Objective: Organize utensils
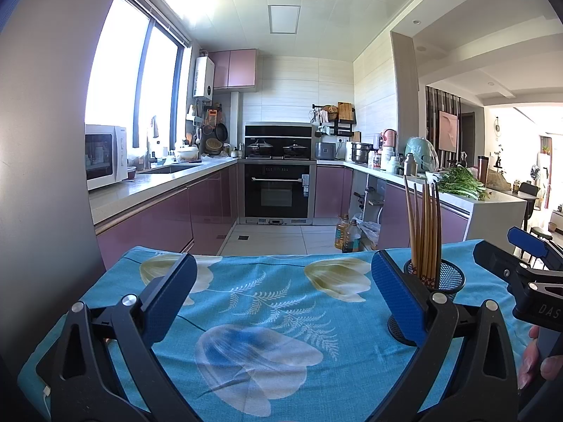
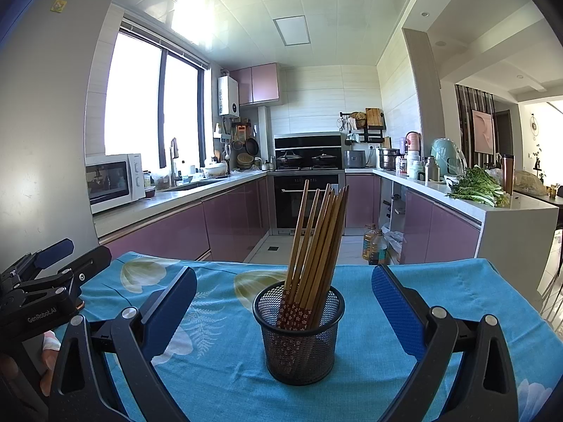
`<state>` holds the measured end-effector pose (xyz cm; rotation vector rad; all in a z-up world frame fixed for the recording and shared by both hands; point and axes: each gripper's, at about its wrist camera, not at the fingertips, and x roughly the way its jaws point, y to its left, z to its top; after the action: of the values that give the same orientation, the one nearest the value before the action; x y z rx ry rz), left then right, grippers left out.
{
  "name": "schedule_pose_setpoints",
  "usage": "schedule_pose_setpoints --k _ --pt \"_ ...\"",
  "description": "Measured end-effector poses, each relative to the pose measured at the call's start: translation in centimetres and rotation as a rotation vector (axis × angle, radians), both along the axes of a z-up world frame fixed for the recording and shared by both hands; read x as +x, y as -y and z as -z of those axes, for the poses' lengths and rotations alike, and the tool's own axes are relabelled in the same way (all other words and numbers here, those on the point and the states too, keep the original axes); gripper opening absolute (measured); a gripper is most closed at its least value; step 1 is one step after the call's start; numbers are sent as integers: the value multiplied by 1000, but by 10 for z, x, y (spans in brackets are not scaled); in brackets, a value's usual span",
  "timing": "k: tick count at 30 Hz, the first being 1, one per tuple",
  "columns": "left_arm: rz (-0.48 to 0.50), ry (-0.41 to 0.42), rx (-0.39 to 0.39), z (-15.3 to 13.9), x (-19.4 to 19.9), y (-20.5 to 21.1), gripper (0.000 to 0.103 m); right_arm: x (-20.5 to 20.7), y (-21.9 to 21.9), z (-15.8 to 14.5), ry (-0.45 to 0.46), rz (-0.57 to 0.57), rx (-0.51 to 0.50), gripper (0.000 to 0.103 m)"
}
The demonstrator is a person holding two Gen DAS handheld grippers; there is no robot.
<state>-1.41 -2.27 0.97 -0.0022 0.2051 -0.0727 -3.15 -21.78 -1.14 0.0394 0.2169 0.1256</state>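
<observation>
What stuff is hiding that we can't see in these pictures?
- Mesh cup, left wrist view: its lower part is hidden behind the left claw's right finger.
- Chopsticks, right wrist view: how many there are is unclear, since they overlap.
- Right claw, left wrist view: cut off by the right edge.
- Tablecloth: hides the table under it in both views.

Wooden chopsticks (image 2: 313, 246) leaning (bunched), black mesh cup (image 2: 299, 337)

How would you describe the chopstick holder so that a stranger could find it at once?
Start at the table under the blue flowered cloth. On it stands one black wire-mesh cup, directly between the right gripper's open jaws. It alone holds a bunch of wooden chopsticks.
</observation>
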Motion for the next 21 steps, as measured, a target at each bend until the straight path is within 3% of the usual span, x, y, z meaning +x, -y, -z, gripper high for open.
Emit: schedule_pose_setpoints --k 21 --pt "-6 -3 0 4 1 1 98 2 3 1 -5 3 8 96"
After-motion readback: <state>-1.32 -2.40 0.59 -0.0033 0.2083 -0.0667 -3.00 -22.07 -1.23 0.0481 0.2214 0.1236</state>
